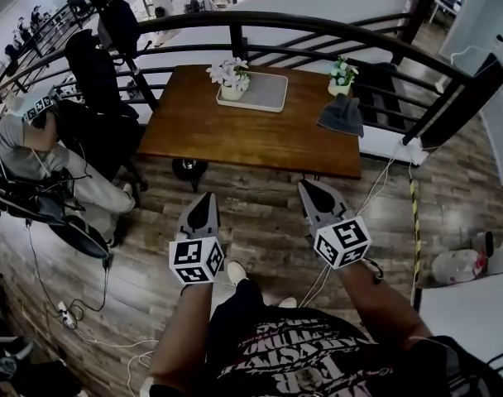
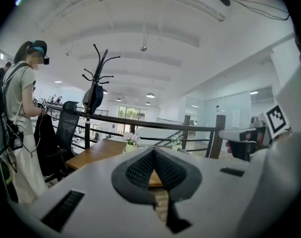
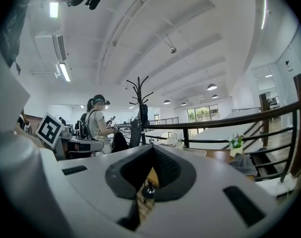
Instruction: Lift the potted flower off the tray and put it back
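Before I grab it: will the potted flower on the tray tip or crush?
The potted flower looks top-heavy: blooms spread wider than its small pot, so it may tip if gripped high. The pot seems rigid, probably light; petals likely crush. Standing near the tray edge, it might slide off if nudged.

The potted flower, pale blossoms in a small cream pot, stands upright on the left end of the tray. The tray is light, rectangular and round-cornered, lying flat at upper centre of the head view.
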